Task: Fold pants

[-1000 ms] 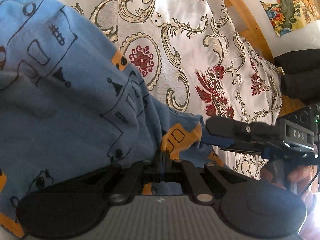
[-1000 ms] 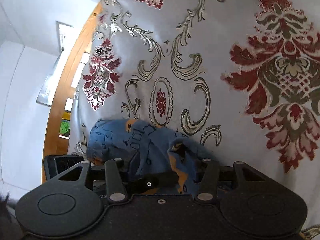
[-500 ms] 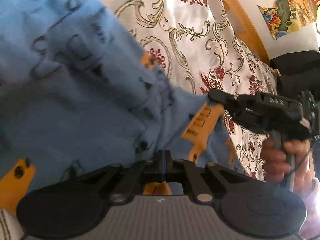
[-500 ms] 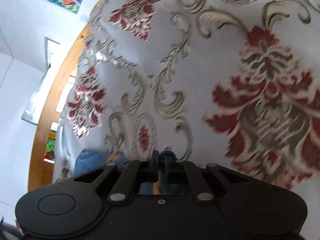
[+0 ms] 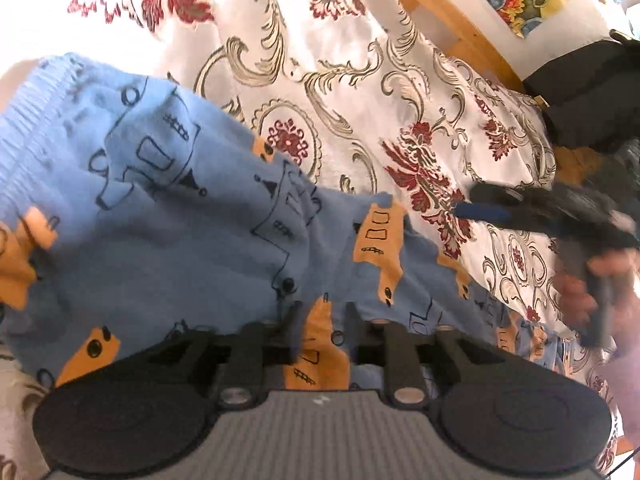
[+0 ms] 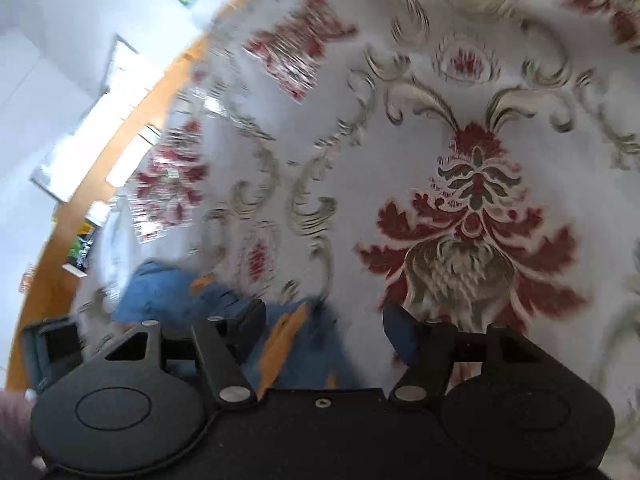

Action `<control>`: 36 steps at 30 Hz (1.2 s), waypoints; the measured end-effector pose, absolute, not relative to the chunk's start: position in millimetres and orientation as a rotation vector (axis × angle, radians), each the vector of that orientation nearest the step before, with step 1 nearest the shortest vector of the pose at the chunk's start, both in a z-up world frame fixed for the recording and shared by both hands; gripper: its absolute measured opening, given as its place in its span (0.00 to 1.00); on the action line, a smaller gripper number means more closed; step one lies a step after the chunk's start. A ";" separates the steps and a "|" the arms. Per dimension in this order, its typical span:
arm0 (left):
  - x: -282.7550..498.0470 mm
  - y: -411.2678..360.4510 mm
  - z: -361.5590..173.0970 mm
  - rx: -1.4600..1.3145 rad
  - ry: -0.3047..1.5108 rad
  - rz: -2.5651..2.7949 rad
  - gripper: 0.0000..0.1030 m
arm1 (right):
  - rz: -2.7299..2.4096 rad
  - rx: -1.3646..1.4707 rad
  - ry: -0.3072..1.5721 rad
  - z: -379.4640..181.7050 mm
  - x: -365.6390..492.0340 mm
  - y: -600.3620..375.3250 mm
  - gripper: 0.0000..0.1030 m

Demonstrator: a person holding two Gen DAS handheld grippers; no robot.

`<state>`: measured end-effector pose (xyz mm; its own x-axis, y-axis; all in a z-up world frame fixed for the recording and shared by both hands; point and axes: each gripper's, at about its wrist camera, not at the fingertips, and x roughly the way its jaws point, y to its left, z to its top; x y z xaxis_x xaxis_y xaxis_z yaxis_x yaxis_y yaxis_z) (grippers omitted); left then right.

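The blue pants point(image 5: 160, 220) with orange and black drawings lie spread on the floral bedspread point(image 5: 360, 100), elastic waistband at the far left. My left gripper point(image 5: 324, 312) hovers over their near edge, fingers a little apart with an orange patch showing between them. In the left wrist view my right gripper point(image 5: 468, 202) is blurred, off the pants' right end, held by a hand point(image 5: 576, 292). In the right wrist view the right gripper point(image 6: 324, 320) stands wide open over a blurred bunch of pants point(image 6: 168, 300).
The wooden bed frame point(image 5: 440, 12) runs along the far side of the bedspread point(image 6: 480, 120). A dark bulky object point(image 5: 580, 92) sits past the bed's right end. Colourful pictures hang on the white wall point(image 6: 48, 40).
Both grippers were shut on the lifted pants; now both have opened and the pants lie down on the bedspread. The right gripper has drawn away to the right.
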<state>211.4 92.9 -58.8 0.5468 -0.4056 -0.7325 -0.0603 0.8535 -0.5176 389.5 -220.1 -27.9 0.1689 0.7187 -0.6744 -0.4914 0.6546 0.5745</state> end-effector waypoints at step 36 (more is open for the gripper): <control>244.7 -164.9 86.5 0.176 1.049 -0.714 1.00 | -0.169 0.612 0.627 -45.9 81.9 -472.8 0.98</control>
